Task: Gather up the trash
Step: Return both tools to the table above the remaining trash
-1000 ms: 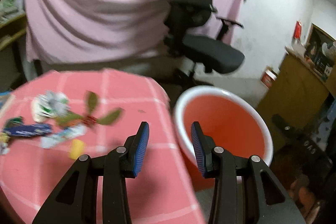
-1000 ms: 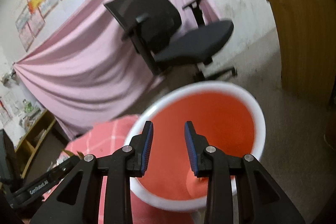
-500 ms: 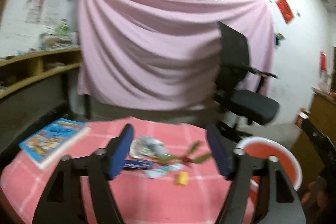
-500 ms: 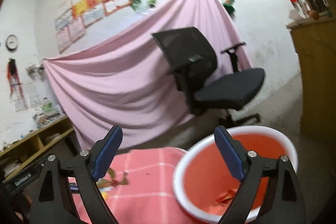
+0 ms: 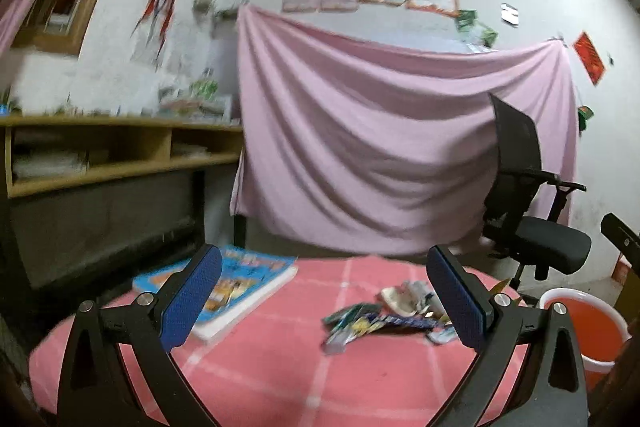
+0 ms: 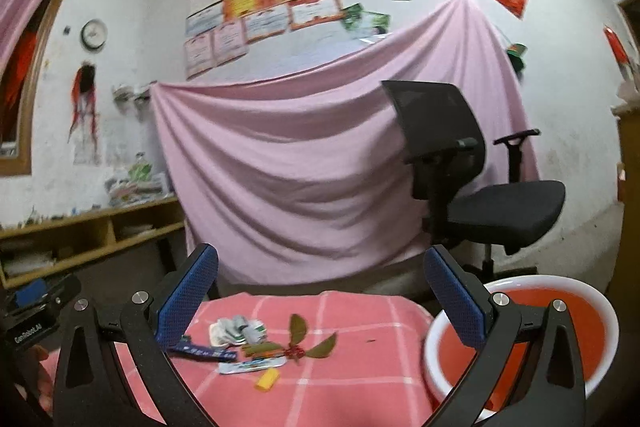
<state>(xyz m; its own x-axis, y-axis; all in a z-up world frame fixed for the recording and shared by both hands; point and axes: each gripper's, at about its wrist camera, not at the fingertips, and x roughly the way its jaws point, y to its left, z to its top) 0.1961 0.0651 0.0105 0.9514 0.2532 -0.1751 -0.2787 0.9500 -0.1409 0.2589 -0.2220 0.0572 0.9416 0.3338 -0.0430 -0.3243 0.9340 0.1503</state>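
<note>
both hand-held grippers opening wide, empty, above table (image 6: 320, 399) edge beside basin (image 6: 600, 323).

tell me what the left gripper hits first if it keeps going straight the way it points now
Probably nothing on the table: the open, empty left gripper points almost level over the pink checked tablecloth, so the hanging pink sheet looks first, though depth is unclear.

Trash (image 6: 256, 345) on table (image 6: 340, 399), basin (image 6: 560, 339) right, chair (image 6: 472, 187) behind

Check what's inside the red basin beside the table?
The red basin shows only bare red floor and wall in the right wrist view. Its near part is covered by the right tool, so trash there cannot be seen.
</note>
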